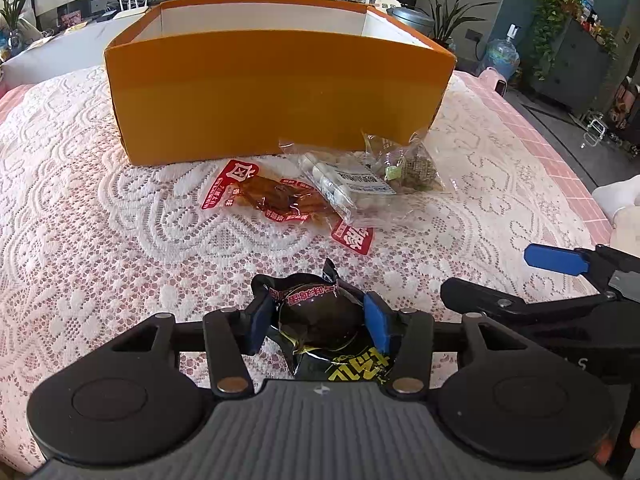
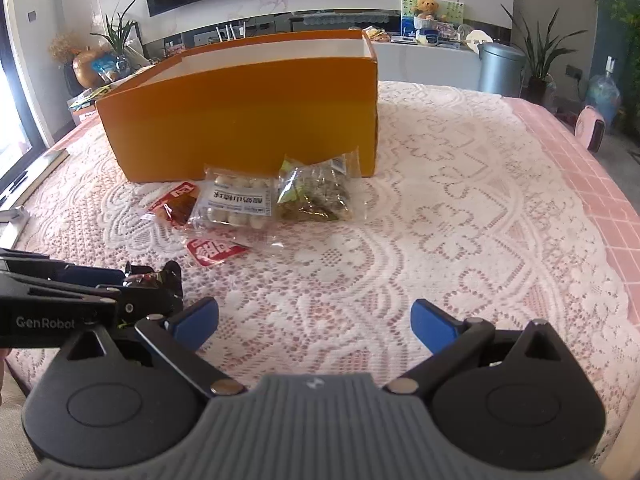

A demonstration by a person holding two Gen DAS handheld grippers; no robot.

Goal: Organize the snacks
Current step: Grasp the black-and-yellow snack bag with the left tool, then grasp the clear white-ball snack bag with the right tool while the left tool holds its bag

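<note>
My left gripper [image 1: 318, 322] is shut on a black snack packet [image 1: 320, 320] with red and yellow print, low over the lace cloth. It also shows at the left of the right wrist view [image 2: 150, 284]. Ahead lie a red jerky packet [image 1: 276, 200], a clear packet of white pieces [image 1: 348, 186] and a clear packet of green-brown bits [image 1: 412, 166], all against the front wall of an open orange box [image 1: 276, 88]. My right gripper [image 2: 314, 322] is open and empty, hovering above the cloth to the right of the left gripper.
The table carries a white lace cloth [image 2: 460, 220] over pink. Its right edge [image 2: 600, 184] drops to the floor. Behind stand a TV console, potted plants, a grey bin [image 2: 500, 68] and a water jug [image 1: 502, 56].
</note>
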